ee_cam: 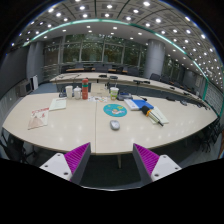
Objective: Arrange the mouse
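The gripper (112, 160) is hovering with jaws apart and holding nothing. The mouse (114, 125) is lying on the surface (70, 125) beyond them, near a teal disc (115, 110), papers (40, 119) lying off to one side.

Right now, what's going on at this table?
A hand-held gripper hangs above the near edge of a large pale meeting table, its fingers open and holding nothing. A small white computer mouse lies on the table beyond the fingers, untouched, just in front of a round teal mouse pad. Books and papers lie to the right of the pad.
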